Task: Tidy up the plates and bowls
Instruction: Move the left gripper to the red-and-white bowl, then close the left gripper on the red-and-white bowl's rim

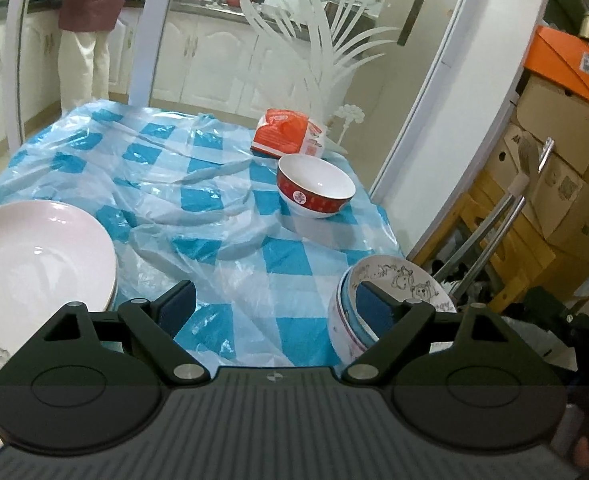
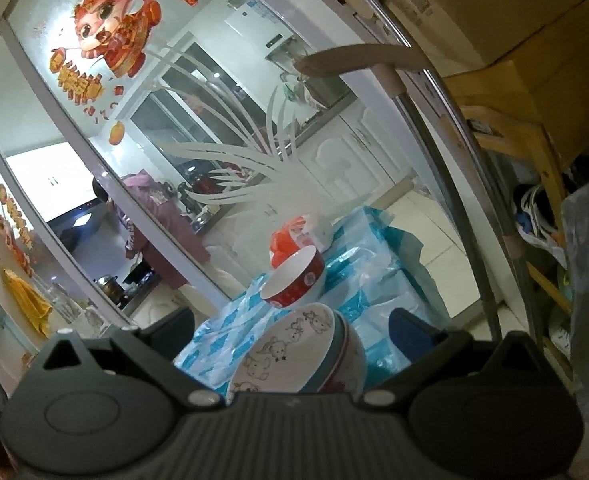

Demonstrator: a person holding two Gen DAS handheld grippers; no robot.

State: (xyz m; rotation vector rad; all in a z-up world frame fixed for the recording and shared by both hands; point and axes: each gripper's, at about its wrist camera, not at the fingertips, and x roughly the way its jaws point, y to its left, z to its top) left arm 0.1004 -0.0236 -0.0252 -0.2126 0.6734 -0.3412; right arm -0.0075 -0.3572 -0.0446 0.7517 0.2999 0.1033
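Between the spread right tongs (image 2: 292, 330), cartoon bowl (image 2: 294, 352), ungripped; left tongs (image 1: 274, 300) spread too.

It is a home dining corner beside a kitchen. A glass door (image 1: 334, 60) with frosted leaves shows white cabinets (image 1: 214, 60) and a person (image 1: 90, 20) at the counter. Cardboard boxes (image 1: 554, 168) are stacked nearby, and festive stickers (image 2: 114, 32) decorate the glass.

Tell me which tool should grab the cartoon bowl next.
Probably right: the cartoon bowl already sits between the open right tool fingers. The left tool is open too, but the bowl lies off beside its right finger.
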